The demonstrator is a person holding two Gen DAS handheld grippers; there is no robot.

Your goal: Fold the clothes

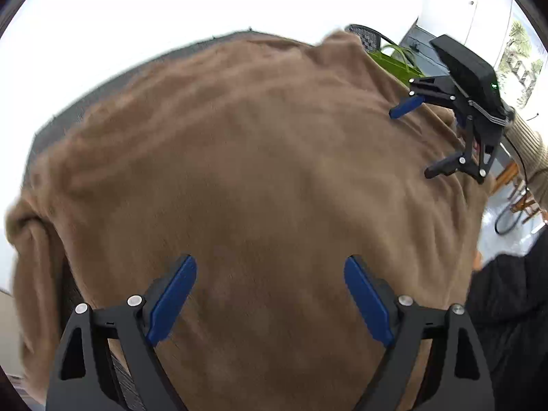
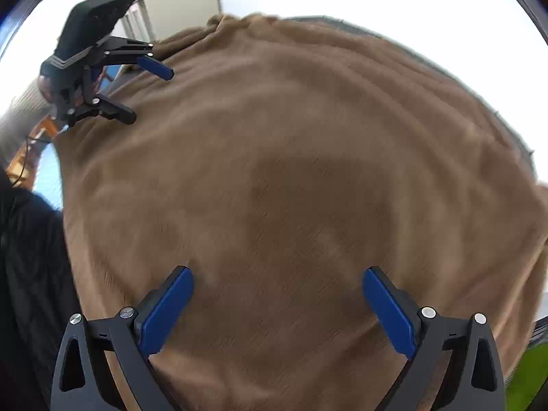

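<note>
A brown fleecy garment point(image 1: 260, 157) lies spread over a dark grey surface point(image 1: 65, 120) and fills both views. My left gripper point(image 1: 270, 263) hovers over its near part, open, with only cloth below the blue pads. In the left wrist view my right gripper point(image 1: 411, 144) stands open over the garment's far right edge. The right wrist view shows the same brown garment point(image 2: 291, 157) under my open right gripper point(image 2: 277, 272), and my left gripper point(image 2: 150, 97) open at the garment's upper left edge. Neither gripper pinches any cloth.
A green bag point(image 1: 394, 61) and a black mesh chair point(image 1: 366, 37) sit beyond the garment's far corner. A person's dark sleeve point(image 1: 507, 308) is at the right, and a ribbed beige sleeve point(image 1: 527, 147) is behind the right gripper. Wooden furniture point(image 1: 513, 185) stands on the floor.
</note>
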